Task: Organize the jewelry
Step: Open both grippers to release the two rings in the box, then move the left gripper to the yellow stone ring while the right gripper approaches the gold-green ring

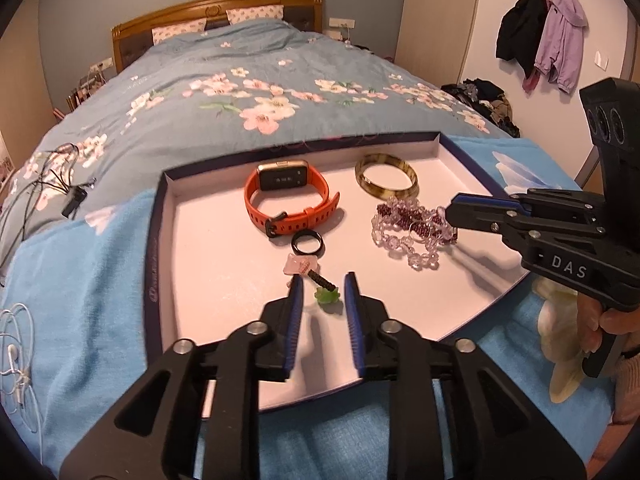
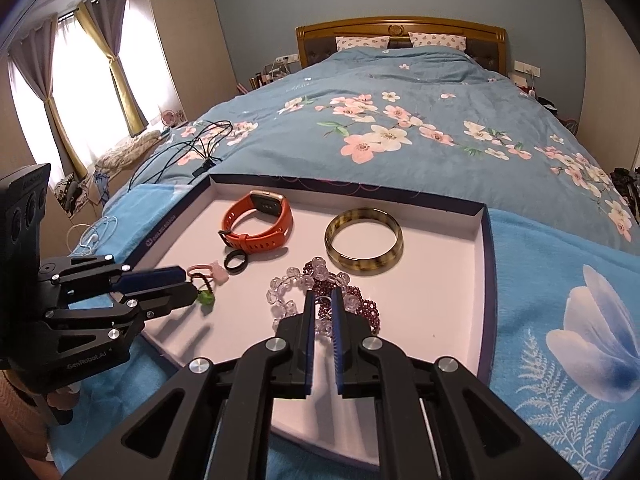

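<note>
Your left gripper (image 1: 323, 280) stands spread over the near part of the shallow white box lid with dark blue walls (image 1: 160, 216), with the green leaf-shaped charm on its dark braided cord (image 1: 329, 295) lying loose between the pads; nothing is pinched. Your right gripper (image 2: 320, 300) is nearly pressed together at the heap of clear crystal and dark red garnet bead bracelets (image 2: 304, 280), a thin silvery ring or loop sitting in the narrow gap; I cannot tell whether the pads still bite on it. You look to be between placements. Next, I judge, you lift clear without snagging cord or beads. The left view shows the charm free and the pink pendant (image 1: 301, 264) touching the small black ring (image 1: 307, 242); the right view alone shows that loop, plus the orange-strapped watch (image 2: 258, 220) and mottled horn bangle (image 2: 364, 244) farther off.
</note>
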`<state>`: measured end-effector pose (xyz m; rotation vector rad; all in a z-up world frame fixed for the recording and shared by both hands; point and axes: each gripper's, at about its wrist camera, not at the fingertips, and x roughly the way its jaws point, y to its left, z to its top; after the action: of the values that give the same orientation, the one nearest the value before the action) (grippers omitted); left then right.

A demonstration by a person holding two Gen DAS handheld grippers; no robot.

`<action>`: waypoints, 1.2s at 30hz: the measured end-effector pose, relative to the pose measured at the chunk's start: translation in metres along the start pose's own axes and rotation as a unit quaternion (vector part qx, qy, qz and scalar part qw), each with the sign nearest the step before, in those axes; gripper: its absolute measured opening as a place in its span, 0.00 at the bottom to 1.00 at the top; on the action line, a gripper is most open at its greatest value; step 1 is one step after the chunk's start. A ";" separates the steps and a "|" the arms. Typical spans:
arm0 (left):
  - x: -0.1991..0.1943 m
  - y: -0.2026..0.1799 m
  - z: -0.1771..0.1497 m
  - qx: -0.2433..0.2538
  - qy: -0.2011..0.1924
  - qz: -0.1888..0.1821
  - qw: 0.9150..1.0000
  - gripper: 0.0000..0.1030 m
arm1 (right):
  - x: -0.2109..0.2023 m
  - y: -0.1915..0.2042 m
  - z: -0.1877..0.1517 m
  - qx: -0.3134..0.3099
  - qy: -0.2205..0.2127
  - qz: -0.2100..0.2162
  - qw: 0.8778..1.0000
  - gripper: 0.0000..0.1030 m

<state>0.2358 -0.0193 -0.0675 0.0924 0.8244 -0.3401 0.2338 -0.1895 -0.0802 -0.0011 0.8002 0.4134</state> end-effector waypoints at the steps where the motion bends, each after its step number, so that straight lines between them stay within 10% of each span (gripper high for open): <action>1: -0.004 0.000 0.000 0.000 -0.006 0.001 1.000 0.27 | -0.004 0.000 -0.001 0.000 -0.003 0.003 1.000 0.11; 23: -0.089 -0.004 -0.057 0.028 -0.062 0.014 0.998 0.45 | -0.060 0.036 -0.069 -0.050 0.014 0.063 0.997 0.30; 36: -0.090 -0.022 -0.095 0.036 -0.029 -0.011 0.999 0.50 | -0.057 0.061 -0.100 -0.061 0.048 0.092 0.993 0.31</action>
<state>0.1047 0.0034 -0.0649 0.1408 0.7563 -0.3924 0.1069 -0.1691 -0.1014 -0.0618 0.8718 0.6409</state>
